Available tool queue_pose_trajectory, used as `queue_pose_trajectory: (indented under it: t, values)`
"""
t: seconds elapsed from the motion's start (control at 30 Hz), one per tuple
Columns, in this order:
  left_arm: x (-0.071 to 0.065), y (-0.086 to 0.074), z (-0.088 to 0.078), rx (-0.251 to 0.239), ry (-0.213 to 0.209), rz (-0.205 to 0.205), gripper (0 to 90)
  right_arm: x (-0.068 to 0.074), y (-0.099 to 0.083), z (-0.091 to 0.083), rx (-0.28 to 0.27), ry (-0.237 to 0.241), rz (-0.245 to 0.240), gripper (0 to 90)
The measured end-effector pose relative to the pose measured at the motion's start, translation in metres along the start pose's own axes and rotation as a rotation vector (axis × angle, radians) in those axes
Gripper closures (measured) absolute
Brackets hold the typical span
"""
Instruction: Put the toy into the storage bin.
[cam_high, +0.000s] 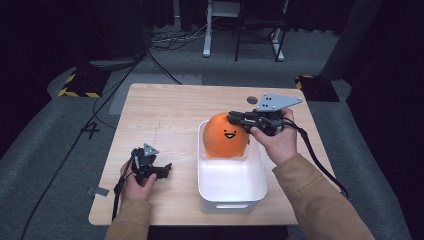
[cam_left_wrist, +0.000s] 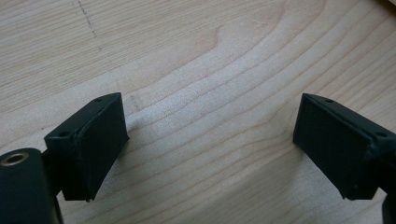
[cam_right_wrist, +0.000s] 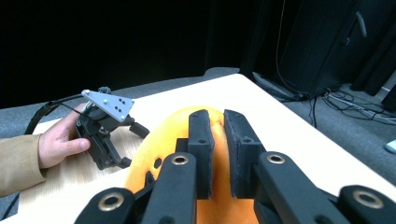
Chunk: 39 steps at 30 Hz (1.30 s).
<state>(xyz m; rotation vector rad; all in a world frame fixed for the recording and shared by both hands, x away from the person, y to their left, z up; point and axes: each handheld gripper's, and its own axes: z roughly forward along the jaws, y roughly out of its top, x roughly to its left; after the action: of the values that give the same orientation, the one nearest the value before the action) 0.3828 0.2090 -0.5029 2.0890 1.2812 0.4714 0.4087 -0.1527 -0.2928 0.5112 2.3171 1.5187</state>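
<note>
At about seven o'clock on the wooden table (cam_high: 165, 107) the left gripper (cam_high: 161, 170) rests low over bare wood, its jaws spread wide with nothing between them; in the left gripper view the left gripper (cam_left_wrist: 212, 149) frames only wood grain. It seems to be waiting, taking no part in the work.

Toward the middle, at roughly five o'clock, sits a white bin (cam_high: 231, 192). An orange plush toy (cam_high: 226, 136) with a small smiling face occupies the bin's far end, at its twelve o'clock, rising well above the rim. I cannot tell whether it rests on the bin's floor or hangs from the grip. The near part of the bin looks empty.

At three o'clock the right gripper (cam_high: 233, 117) pinches the top of the toy. In the right gripper view the right gripper (cam_right_wrist: 217, 156) has its jaws drawn close on a fold of orange fabric.

The step in hand looks like moving the toy into or out of the bin; which one the frames do not settle. Either way, the next move calls for a firm pinch and a straight vertical path clear of the bin's walls.
</note>
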Motion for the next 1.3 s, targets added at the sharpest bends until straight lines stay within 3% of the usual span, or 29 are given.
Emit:
queue_pose_trajectory:
  t: [0.27, 0.63, 1.13, 1.3]
  values:
    - [0.000, 0.000, 0.000, -0.001, 0.001, 0.001, 10.1, 0.004, -0.012, 0.018, 0.027, 0.019, 0.016, 82.2]
    - [0.000, 0.000, 0.000, -0.001, 0.000, 0.001, 10.2, 0.005, -0.026, 0.036, 0.126, 0.036, 0.000, 81.8]
    - [0.000, 0.000, 0.000, -0.001, 0.001, 0.001, 10.2, 0.004, -0.040, 0.051, 0.229, 0.057, 0.005, 81.3]
    - [0.000, 0.000, 0.000, -0.001, 0.001, 0.001, 10.2, 0.005, -0.042, 0.054, 0.237, 0.061, 0.014, 81.1]
